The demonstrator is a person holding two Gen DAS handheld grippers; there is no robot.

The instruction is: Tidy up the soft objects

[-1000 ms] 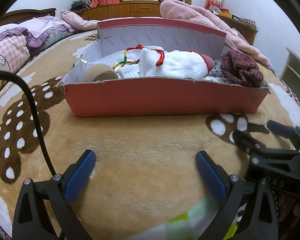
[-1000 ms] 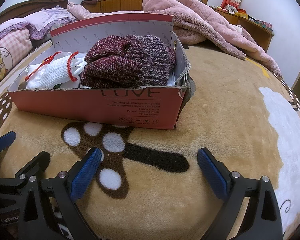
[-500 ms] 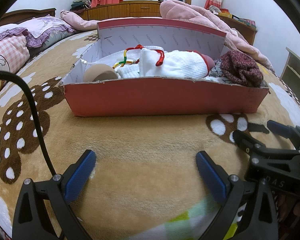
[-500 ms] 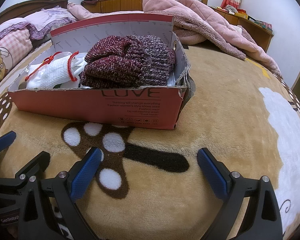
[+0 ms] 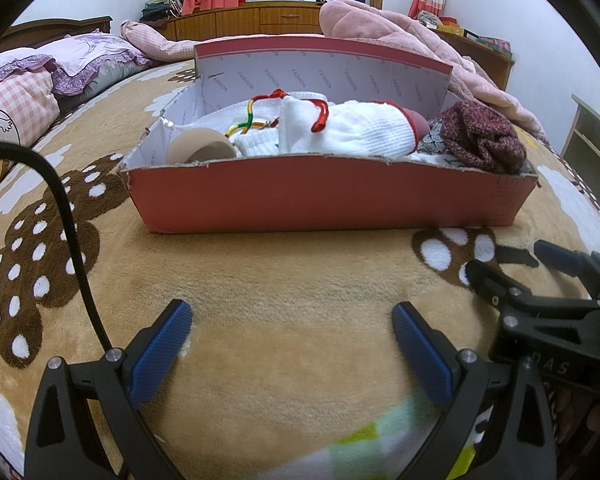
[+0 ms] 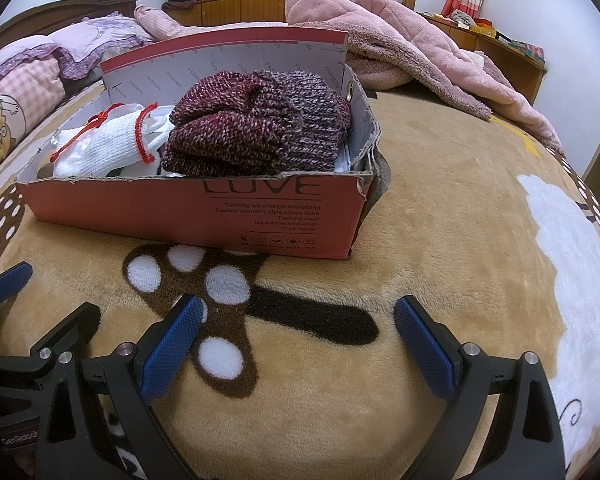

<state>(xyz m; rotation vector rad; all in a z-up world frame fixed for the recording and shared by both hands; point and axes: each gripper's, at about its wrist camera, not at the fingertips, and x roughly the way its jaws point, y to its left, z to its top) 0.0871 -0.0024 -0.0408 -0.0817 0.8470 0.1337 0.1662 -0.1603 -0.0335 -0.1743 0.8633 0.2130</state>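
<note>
Fuzzy tan fleece blanket [image 6: 440,220] with brown spotted mushroom shapes and white patches covers the bed; sitting on it is a red cardboard shoebox [image 5: 320,196], matte outside, white inside with "FASHION" repeated all over the lining, top edge torn and ragged; the near end reads "LOVE" (top half cut off), then "Thinking will change everything / Fashion women's style shoes store / Fashion wear / Do not machine-wash / Think inside" plus a row of tiny care icons. Inside at the right end there's a chunky maroon-and-grey knit hat [image 6: 256,124] folded in a lump; just beside it, touching, white ribbed knit gloves [image 5: 348,130] with red-trimmed cuffs; further left a shiny red-yellow-green twisted cord [image 5: 250,120] and a tan roll [image 5: 198,150] lying on its side at the far left end. Left gripper [image 5: 292,340] hangs over bare blanket in front of the box, blue textured pads spread wide, nothing between them; right gripper [image 6: 298,332] same deal, fingers apart and empty, over the mushroom pattern. A pink plush quilt [image 6: 400,40] is heaped behind the box; a black cable [image 5: 68,220] curves in on the left.
</note>
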